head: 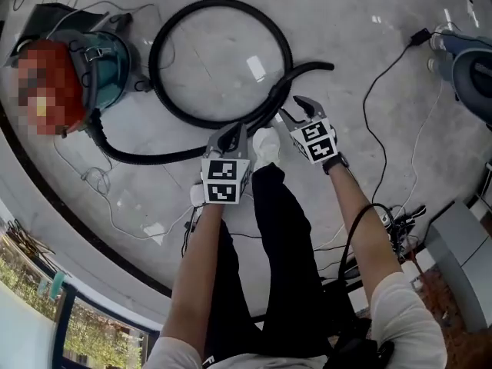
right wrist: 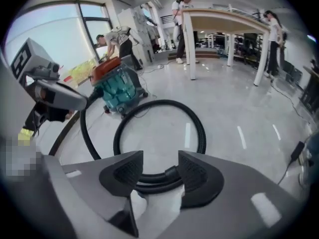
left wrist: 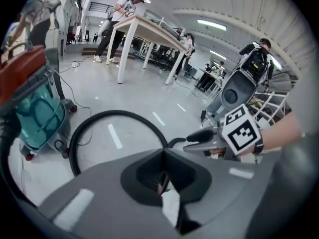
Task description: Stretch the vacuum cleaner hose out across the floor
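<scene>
Right of the right fingers (head: 307, 108) a black cable (head: 364, 110) curves away to a plug (head: 420, 35), which lies just beside a blue machine (head: 473, 68). Well beyond the left fingers (left wrist: 144, 176) stands a white table (left wrist: 149, 31), with people (left wrist: 122, 9) bent over it.
</scene>
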Demonstrator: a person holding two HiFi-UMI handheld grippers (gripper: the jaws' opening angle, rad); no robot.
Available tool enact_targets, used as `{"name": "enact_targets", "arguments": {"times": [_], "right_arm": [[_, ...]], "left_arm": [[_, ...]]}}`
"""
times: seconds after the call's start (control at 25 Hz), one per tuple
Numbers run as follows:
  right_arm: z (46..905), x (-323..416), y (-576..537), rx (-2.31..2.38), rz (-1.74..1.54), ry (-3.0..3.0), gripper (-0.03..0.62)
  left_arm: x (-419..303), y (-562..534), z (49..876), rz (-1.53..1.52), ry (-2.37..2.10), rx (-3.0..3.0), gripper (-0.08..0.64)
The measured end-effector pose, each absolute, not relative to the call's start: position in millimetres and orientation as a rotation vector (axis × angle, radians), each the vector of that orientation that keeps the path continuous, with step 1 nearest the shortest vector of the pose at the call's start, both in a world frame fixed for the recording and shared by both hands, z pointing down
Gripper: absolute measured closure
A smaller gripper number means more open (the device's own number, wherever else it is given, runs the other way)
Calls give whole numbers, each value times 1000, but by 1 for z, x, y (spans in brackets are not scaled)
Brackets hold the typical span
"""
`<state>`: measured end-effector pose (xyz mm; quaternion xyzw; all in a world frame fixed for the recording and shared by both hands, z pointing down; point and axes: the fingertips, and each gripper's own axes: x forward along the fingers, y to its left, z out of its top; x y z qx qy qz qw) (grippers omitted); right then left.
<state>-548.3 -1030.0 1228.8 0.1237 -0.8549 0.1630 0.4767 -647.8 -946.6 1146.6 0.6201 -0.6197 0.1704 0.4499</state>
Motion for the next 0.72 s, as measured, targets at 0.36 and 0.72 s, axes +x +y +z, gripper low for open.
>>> {"name": "enact_targets", "arguments": {"times": [0.36,0.72], "right_arm": [[1382,-532,-1073,-336,-504,-1735,304],[1457,-520,-1074,-770,-696,-1338,346]], "left_arm": [[-635,-947,1262,480,-1424,1559,558],[-646,-935,1297,453,-1420,1541,558]]}}
